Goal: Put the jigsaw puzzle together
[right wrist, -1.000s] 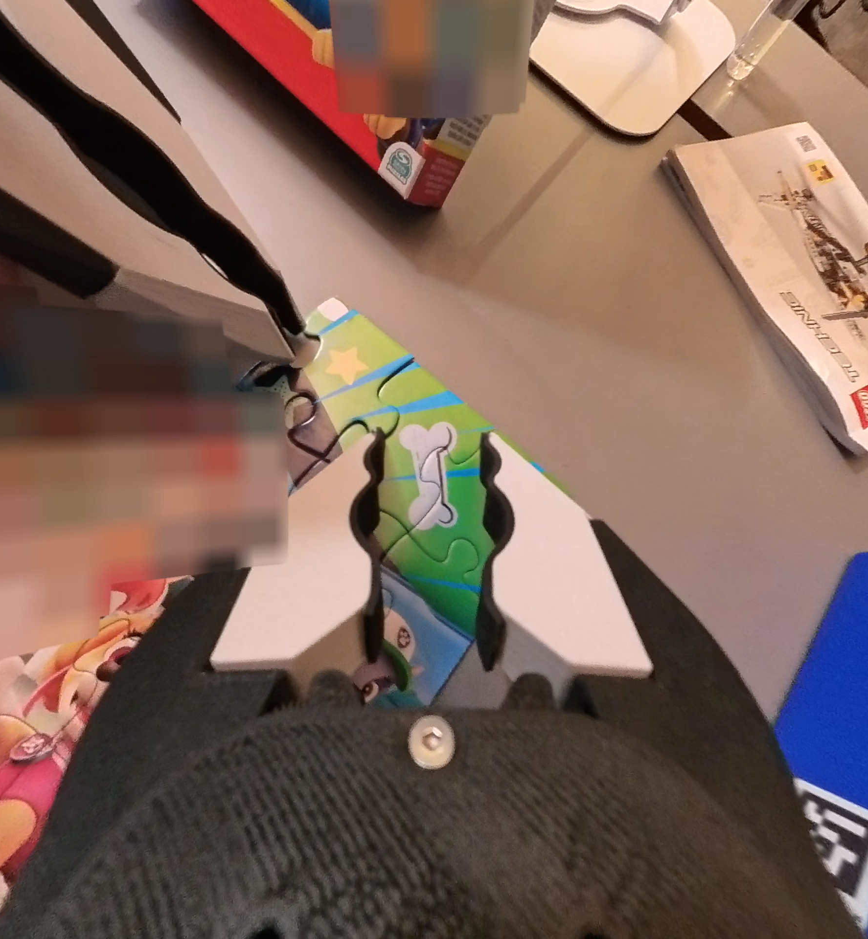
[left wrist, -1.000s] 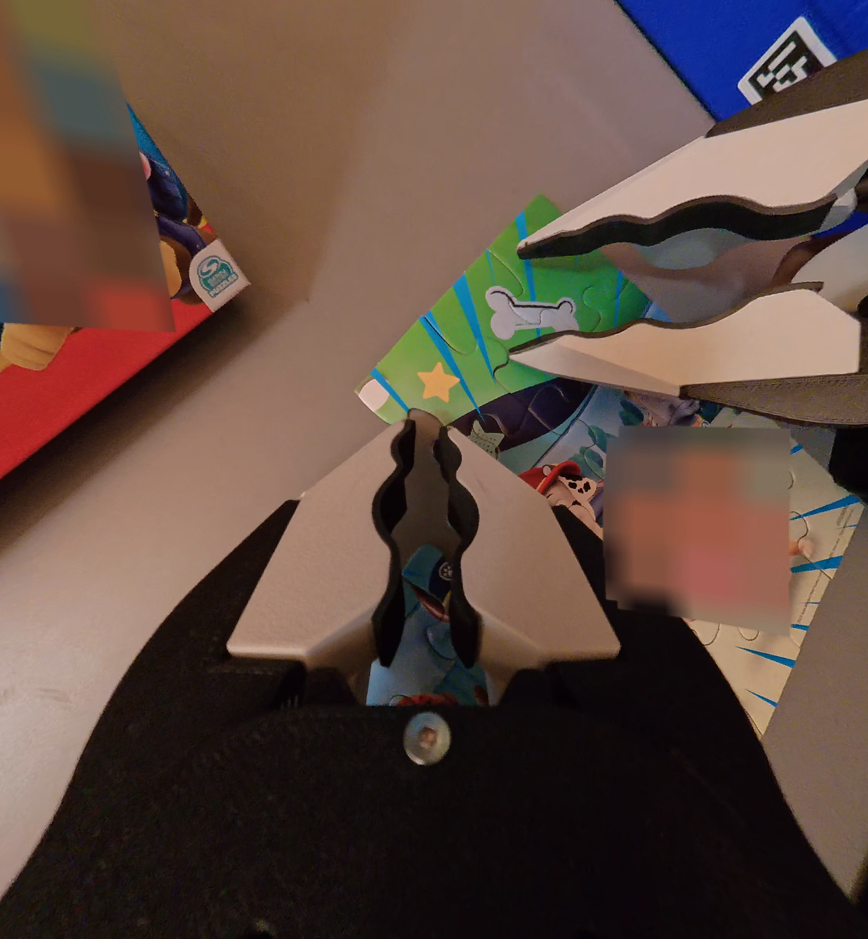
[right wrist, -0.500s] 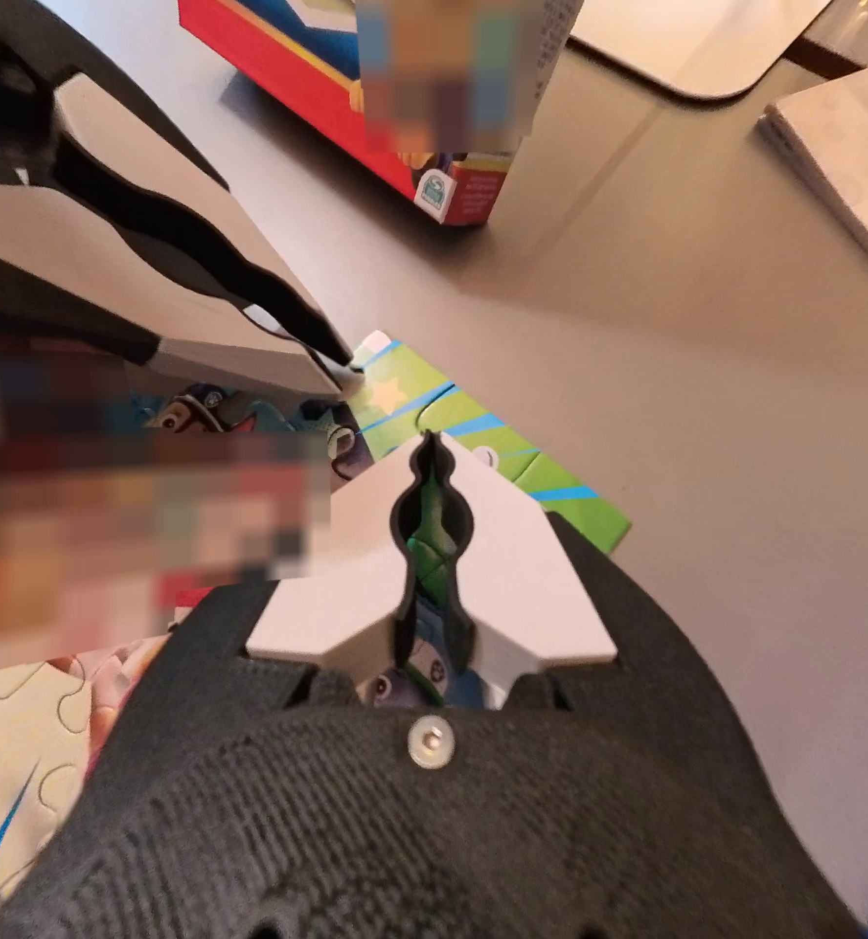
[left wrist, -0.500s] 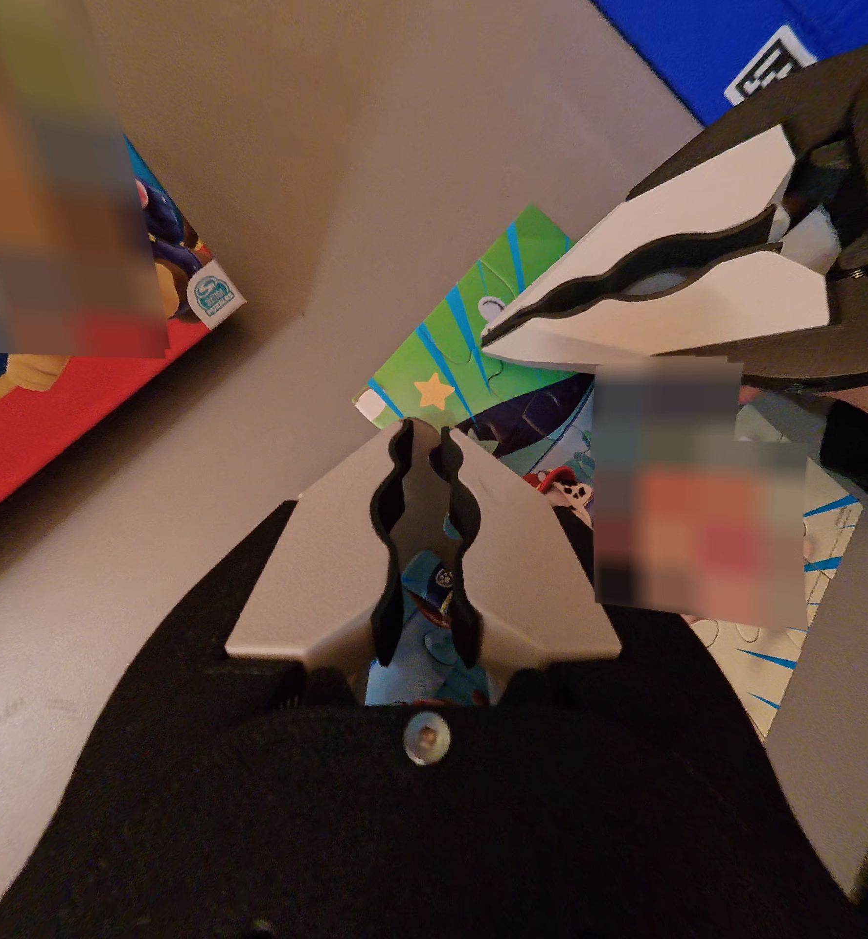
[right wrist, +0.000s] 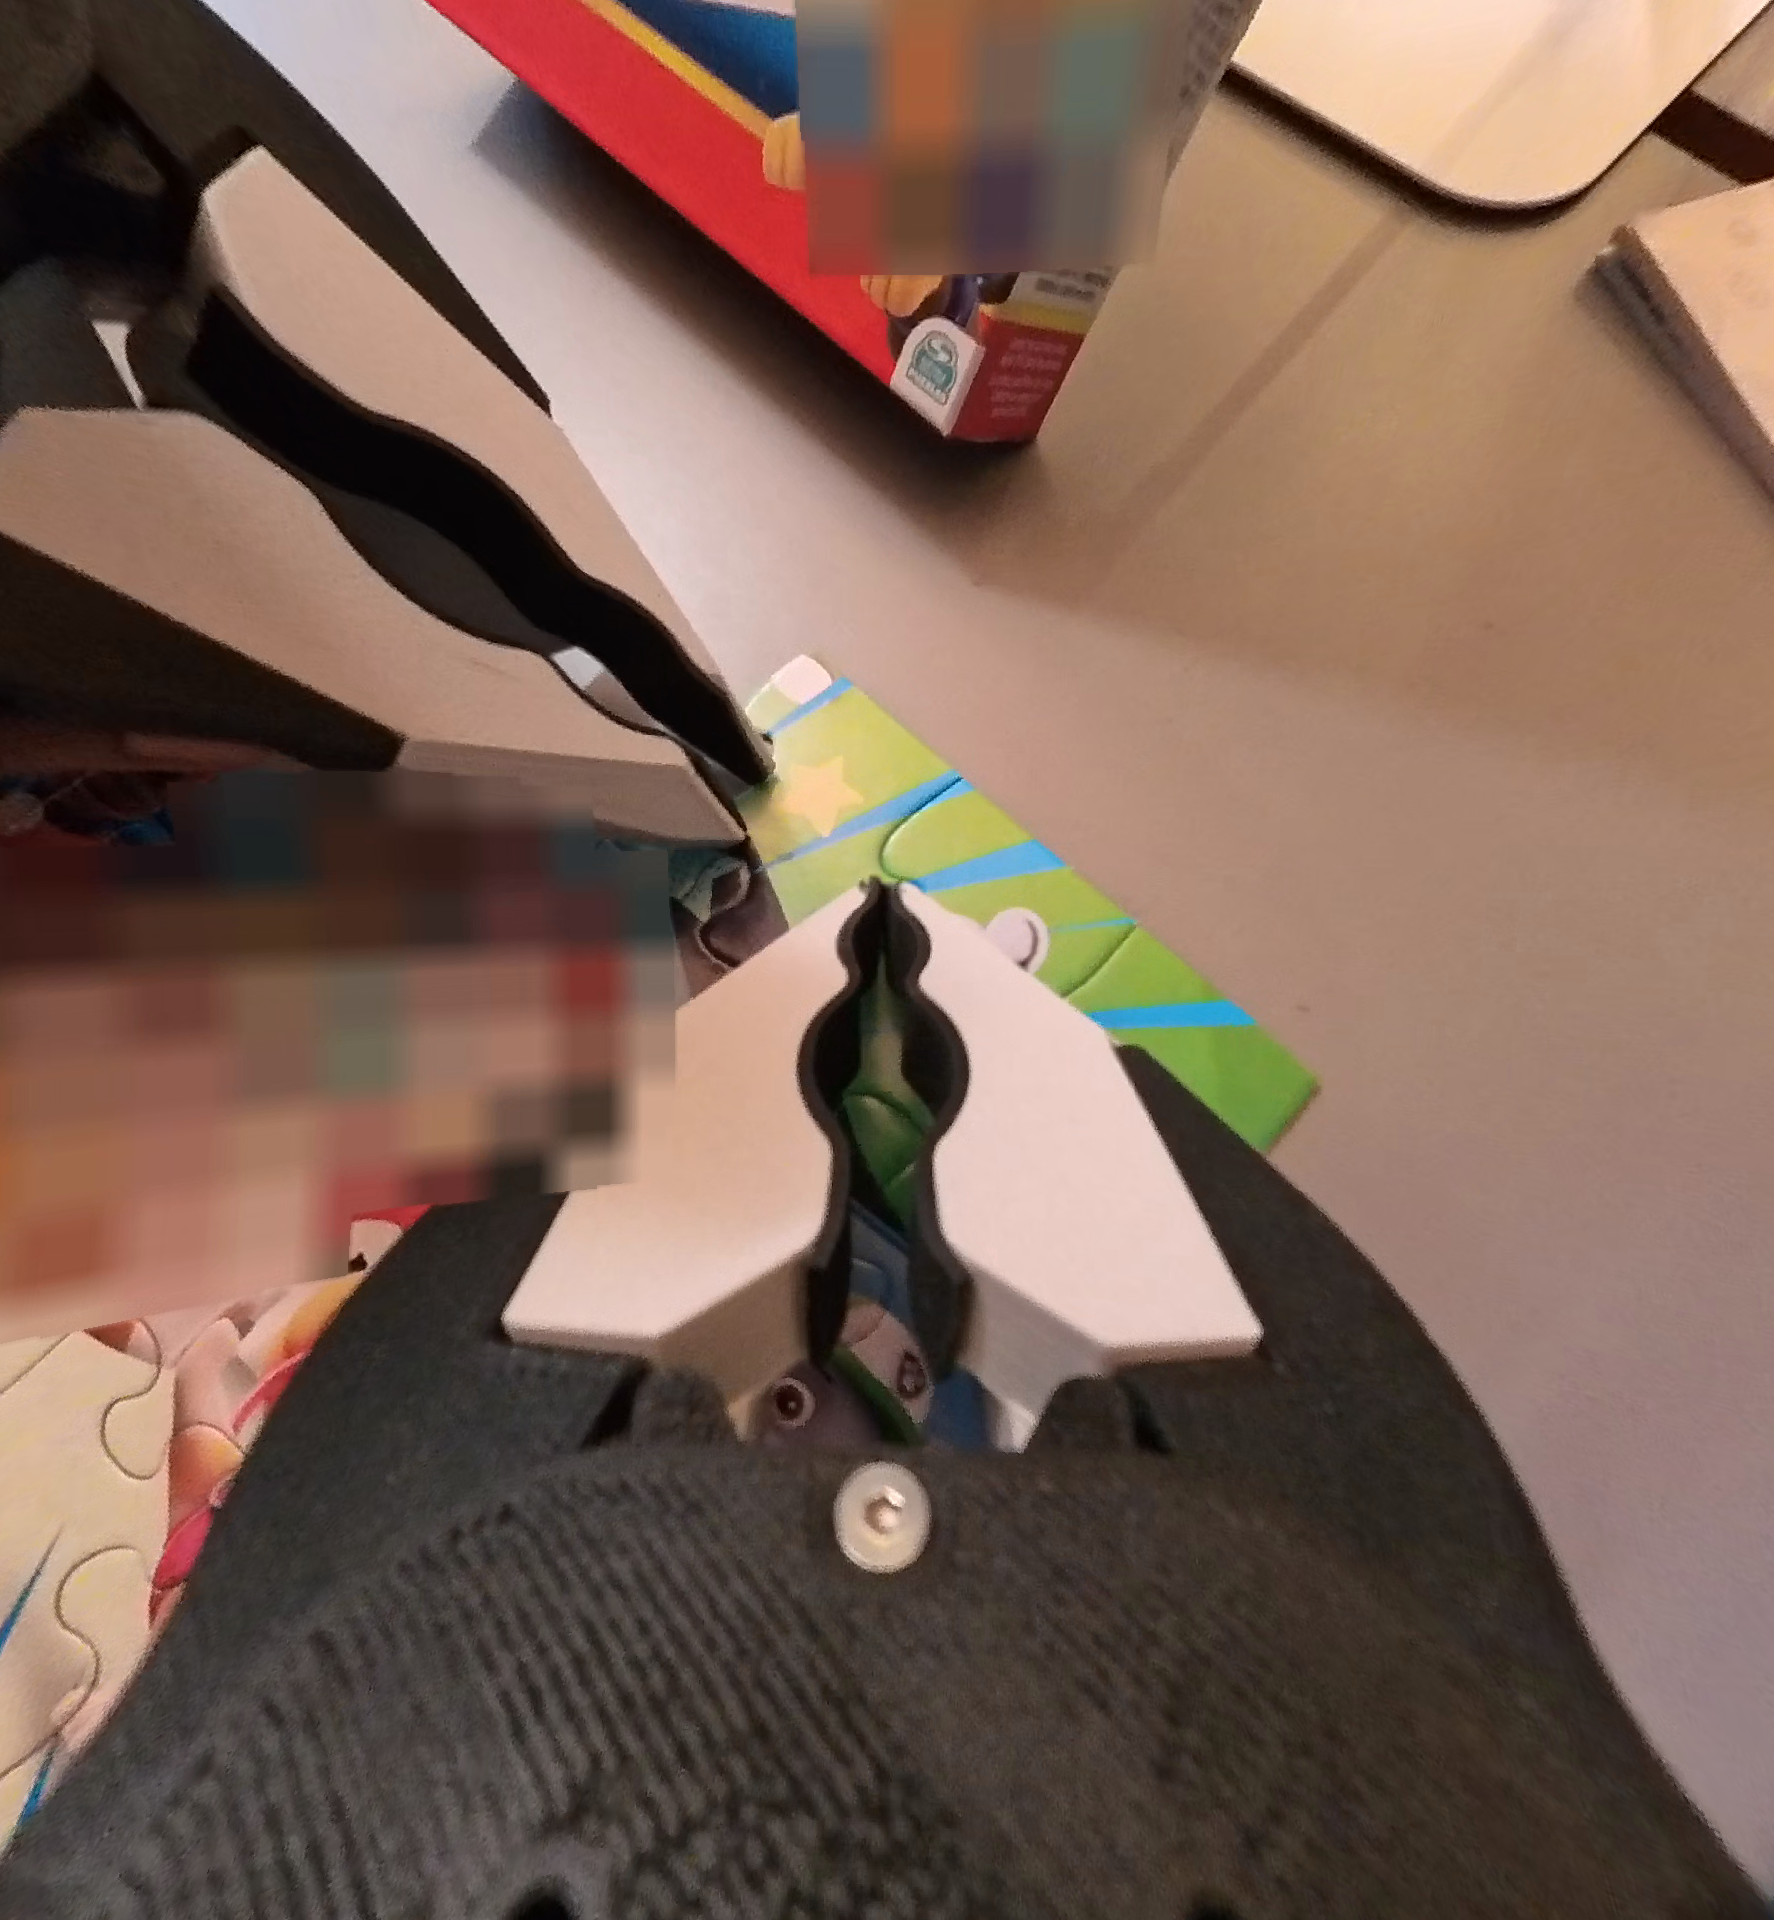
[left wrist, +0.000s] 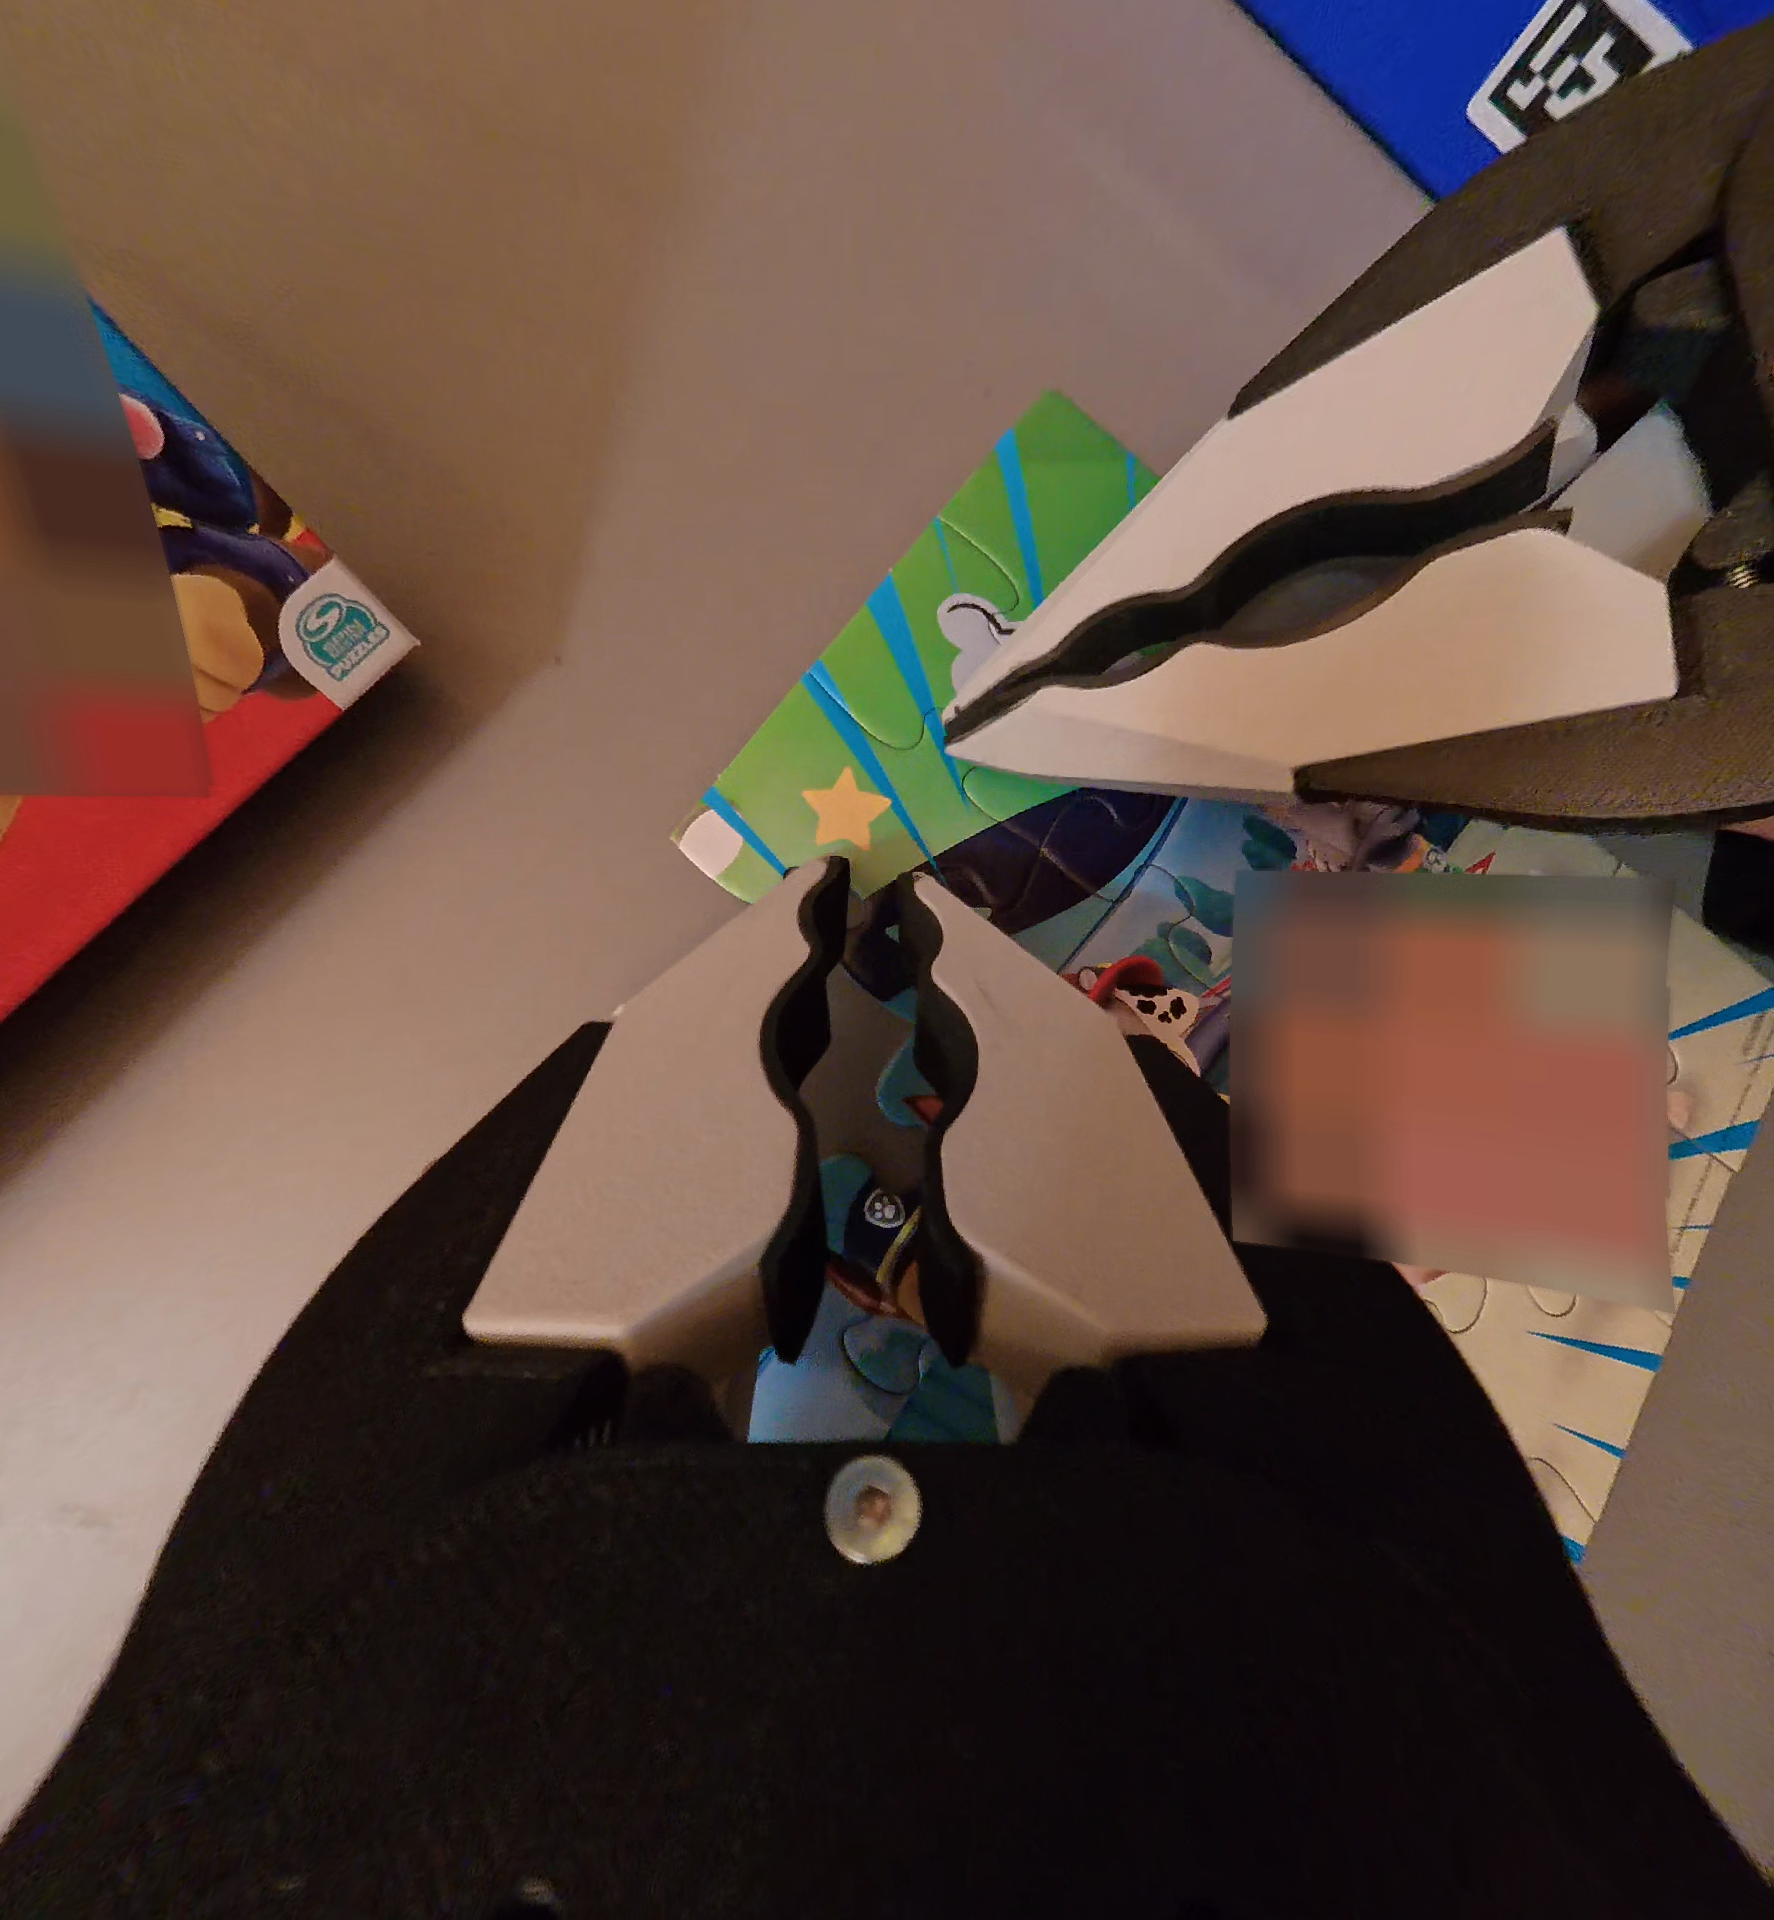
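Observation:
The jigsaw puzzle (left wrist: 862, 727) lies joined on the grey table, its green corner with a yellow star and a white bone pointing away. My left gripper (left wrist: 872, 878) stands with its tips on the puzzle just below the star. Its fingers are a narrow slit apart with nothing between them. It also shows in the right wrist view (right wrist: 748, 800), tips down beside the star. My right gripper (right wrist: 878, 896) is shut, tips together, and rests on the green pieces (right wrist: 1122, 997) near the bone. It also shows in the left wrist view (left wrist: 950, 717), closed with nothing in it.
The red puzzle box (left wrist: 83, 852) lies to the left of the puzzle and shows far off in the right wrist view (right wrist: 758, 135). A blue mat with a black-and-white marker (left wrist: 1434, 62) lies beyond. A white board (right wrist: 1434, 104) and a booklet (right wrist: 1745, 364) lie at the far right. Less than 4 cm separates the two grippers' tips.
My right gripper closed from wide open with nothing between its pads and moved down onto the green pieces towards the star corner. My left gripper stayed in place.

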Motion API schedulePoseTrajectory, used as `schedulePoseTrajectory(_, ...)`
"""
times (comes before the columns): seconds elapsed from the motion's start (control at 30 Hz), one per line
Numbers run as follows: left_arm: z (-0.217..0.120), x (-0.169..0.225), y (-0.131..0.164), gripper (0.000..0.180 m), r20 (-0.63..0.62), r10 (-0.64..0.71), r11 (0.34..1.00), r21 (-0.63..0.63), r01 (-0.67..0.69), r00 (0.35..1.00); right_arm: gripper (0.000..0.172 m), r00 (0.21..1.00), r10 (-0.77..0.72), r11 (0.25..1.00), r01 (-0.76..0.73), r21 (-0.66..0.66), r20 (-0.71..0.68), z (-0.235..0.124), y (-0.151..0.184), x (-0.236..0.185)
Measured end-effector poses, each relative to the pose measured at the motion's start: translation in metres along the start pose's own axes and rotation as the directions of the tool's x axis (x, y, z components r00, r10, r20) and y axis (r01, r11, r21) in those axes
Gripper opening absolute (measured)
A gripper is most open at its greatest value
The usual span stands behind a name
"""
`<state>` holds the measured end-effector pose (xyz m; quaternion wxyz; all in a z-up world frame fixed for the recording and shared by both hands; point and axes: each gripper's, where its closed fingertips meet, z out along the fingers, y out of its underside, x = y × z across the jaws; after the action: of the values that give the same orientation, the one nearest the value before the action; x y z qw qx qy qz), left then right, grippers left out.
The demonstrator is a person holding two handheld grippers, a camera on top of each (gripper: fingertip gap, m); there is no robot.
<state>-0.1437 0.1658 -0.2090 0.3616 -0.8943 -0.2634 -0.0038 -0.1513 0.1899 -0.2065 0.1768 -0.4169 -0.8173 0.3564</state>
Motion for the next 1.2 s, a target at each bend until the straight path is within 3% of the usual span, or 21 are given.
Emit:
schedulePoseTrajectory(0.2,0.000,-0.001,0.000,0.006,-0.014,-0.017,1.000,0.004,0.017,1.000,0.000,0.997,0.025,1.000,-0.026,0.015,0.078,0.002,-0.002,-0.012)
schedulePoseTrajectory(0.33,0.000,-0.001,0.000,0.006,-0.006,-0.005,1.000,0.005,0.005,1.000,0.001,1.000,0.021,1.000,-0.021,0.018,0.018,0.001,-0.002,-0.004)
schedulePoseTrajectory(0.47,0.000,-0.002,0.003,0.004,-0.019,-0.008,1.000,-0.001,0.008,1.000,0.000,0.982,-0.009,1.000,0.005,0.024,0.189,0.000,0.000,-0.035)
schedulePoseTrajectory(0.6,-0.001,-0.001,0.004,0.003,-0.028,-0.017,1.000,-0.006,0.017,0.999,0.000,0.992,-0.014,1.000,0.011,0.025,0.129,-0.001,0.001,-0.028)
schedulePoseTrajectory(0.73,-0.004,0.002,0.007,0.000,-0.014,0.031,0.999,-0.034,-0.032,0.999,0.000,0.987,-0.043,0.999,0.040,0.024,0.153,-0.004,0.004,-0.032)
schedulePoseTrajectory(0.97,-0.006,0.016,0.012,0.000,-0.134,0.007,0.999,-0.047,-0.013,0.991,0.000,0.985,0.008,1.000,-0.013,0.025,0.170,-0.004,0.004,-0.029)
schedulePoseTrajectory(1.2,-0.006,0.016,0.013,0.000,-0.121,0.003,0.998,-0.055,-0.010,0.993,0.000,0.994,0.005,1.000,-0.008,0.026,0.113,0.008,-0.007,-0.021)
